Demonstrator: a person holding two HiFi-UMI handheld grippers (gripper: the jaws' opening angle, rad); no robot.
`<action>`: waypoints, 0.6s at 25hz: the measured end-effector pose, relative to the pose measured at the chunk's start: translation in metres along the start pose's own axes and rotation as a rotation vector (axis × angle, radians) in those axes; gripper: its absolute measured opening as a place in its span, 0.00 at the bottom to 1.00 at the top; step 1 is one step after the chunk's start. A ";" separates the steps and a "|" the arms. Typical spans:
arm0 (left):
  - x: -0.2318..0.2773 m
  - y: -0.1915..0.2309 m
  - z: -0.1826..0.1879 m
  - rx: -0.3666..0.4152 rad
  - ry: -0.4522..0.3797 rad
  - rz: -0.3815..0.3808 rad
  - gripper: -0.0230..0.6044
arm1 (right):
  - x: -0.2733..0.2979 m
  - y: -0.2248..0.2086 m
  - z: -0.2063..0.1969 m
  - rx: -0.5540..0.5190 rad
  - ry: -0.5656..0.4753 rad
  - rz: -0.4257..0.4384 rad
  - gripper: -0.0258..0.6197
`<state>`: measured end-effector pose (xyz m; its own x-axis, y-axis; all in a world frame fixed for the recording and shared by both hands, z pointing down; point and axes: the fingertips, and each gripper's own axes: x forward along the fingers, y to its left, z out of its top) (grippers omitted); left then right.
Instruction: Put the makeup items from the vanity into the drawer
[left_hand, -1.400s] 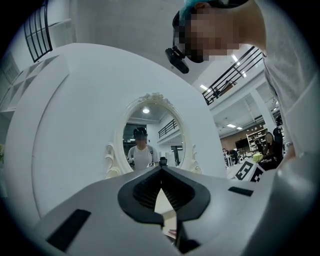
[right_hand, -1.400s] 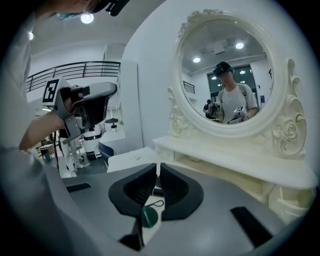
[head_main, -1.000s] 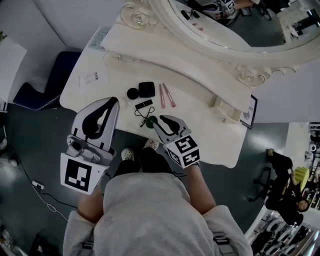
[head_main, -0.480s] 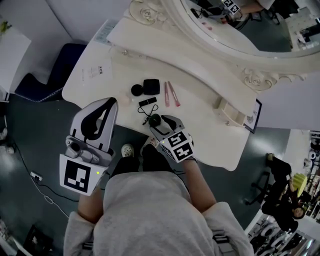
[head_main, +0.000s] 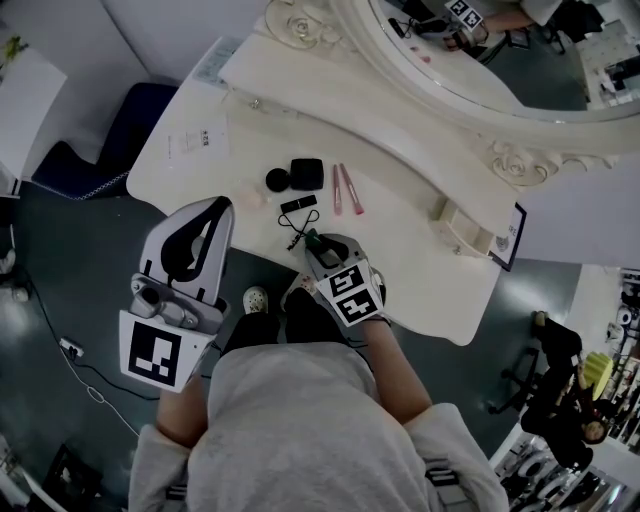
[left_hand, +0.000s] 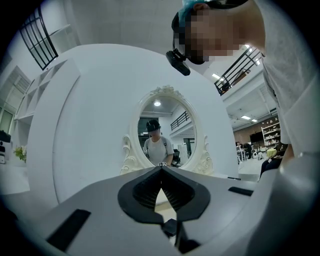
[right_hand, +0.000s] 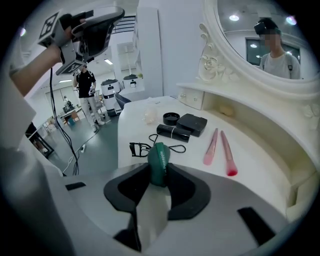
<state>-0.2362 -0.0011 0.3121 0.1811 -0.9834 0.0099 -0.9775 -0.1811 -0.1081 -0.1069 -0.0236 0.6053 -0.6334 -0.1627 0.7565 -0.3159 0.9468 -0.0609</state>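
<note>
Right gripper (right_hand: 159, 175) closing; apparently grips green item (right_hand: 158, 156)

white vanity table (head_main: 420, 270) with carved oval mirror (head_main: 520, 50), set against a plain pale wall (head_main: 160, 30). floor (head_main: 70, 280): dark grey-green, a light cable (head_main: 95, 400) lying on it. dark blue seat (head_main: 110, 140) just beside the table's left end. ceiling lights (right_hand: 233, 18) reflected in the mirror.
</note>
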 end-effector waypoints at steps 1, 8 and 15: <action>0.000 0.000 0.000 0.000 0.000 -0.001 0.06 | -0.001 -0.001 0.000 -0.001 -0.005 -0.011 0.18; 0.005 -0.003 0.005 0.005 -0.008 -0.017 0.06 | -0.016 -0.007 0.015 0.036 -0.079 -0.033 0.13; 0.013 -0.015 0.010 0.014 -0.020 -0.069 0.06 | -0.043 -0.020 0.039 0.096 -0.204 -0.078 0.13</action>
<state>-0.2183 -0.0111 0.3042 0.2507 -0.9681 -0.0019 -0.9610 -0.2486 -0.1215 -0.1006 -0.0461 0.5486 -0.7310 -0.2959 0.6149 -0.4287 0.9002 -0.0764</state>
